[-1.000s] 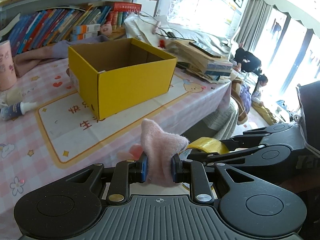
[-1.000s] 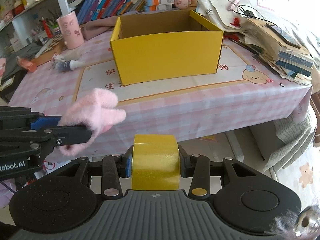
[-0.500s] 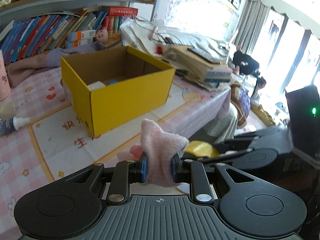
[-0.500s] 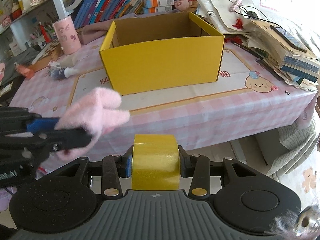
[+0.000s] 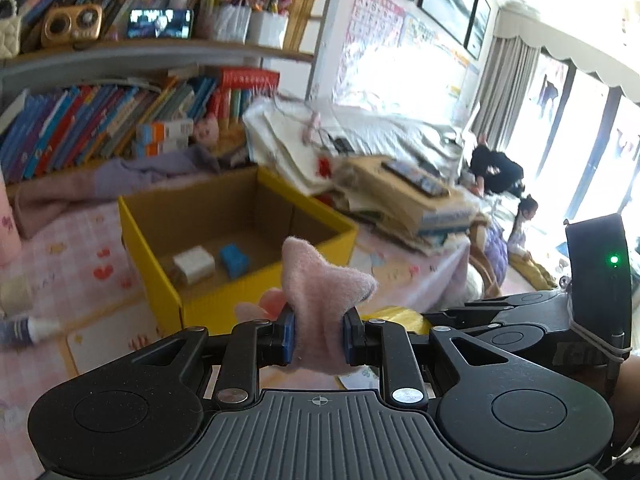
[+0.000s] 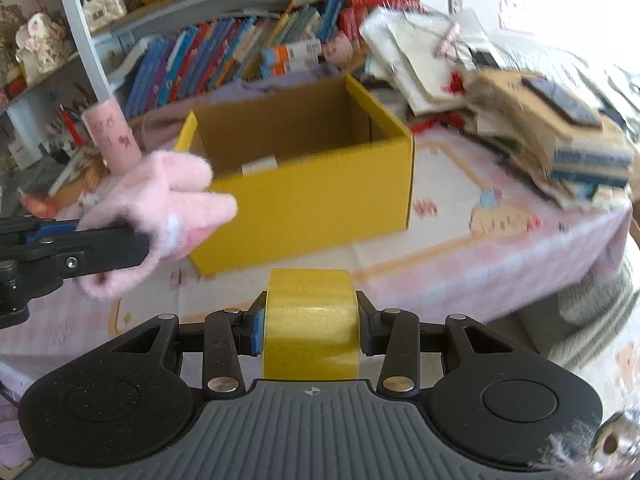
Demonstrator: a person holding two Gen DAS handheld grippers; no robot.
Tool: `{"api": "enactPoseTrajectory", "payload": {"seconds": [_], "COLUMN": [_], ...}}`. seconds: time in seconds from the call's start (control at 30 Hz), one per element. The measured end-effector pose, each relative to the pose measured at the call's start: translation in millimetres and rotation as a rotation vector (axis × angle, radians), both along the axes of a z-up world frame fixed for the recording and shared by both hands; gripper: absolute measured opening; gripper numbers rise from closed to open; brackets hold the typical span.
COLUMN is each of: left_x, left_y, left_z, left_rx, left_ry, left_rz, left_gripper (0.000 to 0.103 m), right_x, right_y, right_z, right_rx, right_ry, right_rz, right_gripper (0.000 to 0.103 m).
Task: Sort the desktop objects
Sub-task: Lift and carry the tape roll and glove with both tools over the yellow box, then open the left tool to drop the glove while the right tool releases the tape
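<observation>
A fuzzy pink fleece toy [image 5: 320, 280] is seen against the matt black plastic of the left gripper [image 5: 319, 336], whose pivots are capped with bright metal rivets. A glossy yellow roll of tape [image 6: 311, 322], faintly glittering, is shown in the right gripper [image 6: 310, 326]. The yellow cardboard box [image 6: 320, 196], matt outside and plain brown inside, is set on a smooth pink checked cloth covering the table [image 6: 460, 280].

The yellow box [image 6: 304, 184] stands open on top; a white block [image 5: 194, 263] and blue block [image 5: 235, 260] occupy its floor, and a paper stack [image 6: 560, 136] crowds the bench [image 6: 460, 264] beside it.
</observation>
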State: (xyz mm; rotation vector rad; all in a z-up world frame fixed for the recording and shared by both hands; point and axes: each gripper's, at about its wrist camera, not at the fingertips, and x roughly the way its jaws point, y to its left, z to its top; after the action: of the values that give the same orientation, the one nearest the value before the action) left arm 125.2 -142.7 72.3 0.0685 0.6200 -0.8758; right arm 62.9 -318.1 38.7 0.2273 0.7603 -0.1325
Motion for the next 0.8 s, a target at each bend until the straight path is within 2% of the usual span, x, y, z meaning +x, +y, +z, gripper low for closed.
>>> {"api": "enactPoseTrajectory", "payload": {"seconds": [0.47,0.63,0.8], "left_x": [56.4,77.0,104.6], "left_y": [-35.3,-42.3,-53.4], "left_z": [45.5,47.6,28.7], "left_rx": [-0.044,-0.042,-0.005], "left_ry": [-0.198,-0.229,-0.177], "left_rz": [0.140,0.194,0.231], "left_gripper": [0.022,0.022,0.022], "right_x": [93.0,128.3,159.8], "right_y": [-45.5,-56.9,-58.4], "right_z": [80.4,84.2,69.7], "right_rx": [-0.099,-0.116,-0.120], "right_ry": [-0.296,-0.322,-0.285], "right_rz": [0.135,0.183,0.245], "right_gripper": [0.039,0.039,0.039]}}
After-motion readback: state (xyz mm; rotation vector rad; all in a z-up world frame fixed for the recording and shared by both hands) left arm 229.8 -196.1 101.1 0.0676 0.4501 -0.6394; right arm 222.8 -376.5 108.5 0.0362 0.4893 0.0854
